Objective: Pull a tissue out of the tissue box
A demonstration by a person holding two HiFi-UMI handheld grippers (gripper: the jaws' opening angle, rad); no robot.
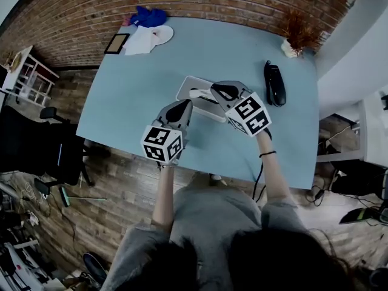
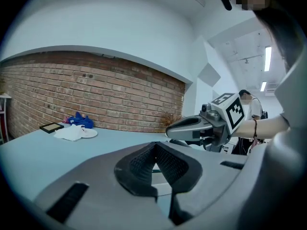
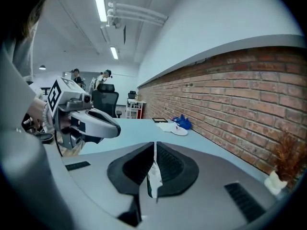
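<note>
Presently right tongs (image 3: 154,150) clamped on white tissue (image 3: 154,177) above tissue box (image 1: 187,88), mid table (image 1: 133,83), apparently for upward pull. Left tongs (image 2: 154,152) closed, empty, beside box, likely steadying.

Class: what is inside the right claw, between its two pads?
A white tissue is pinched inside the right claw. Its lower end is covered by the claw's own body, so how far it reaches cannot be seen.
</note>
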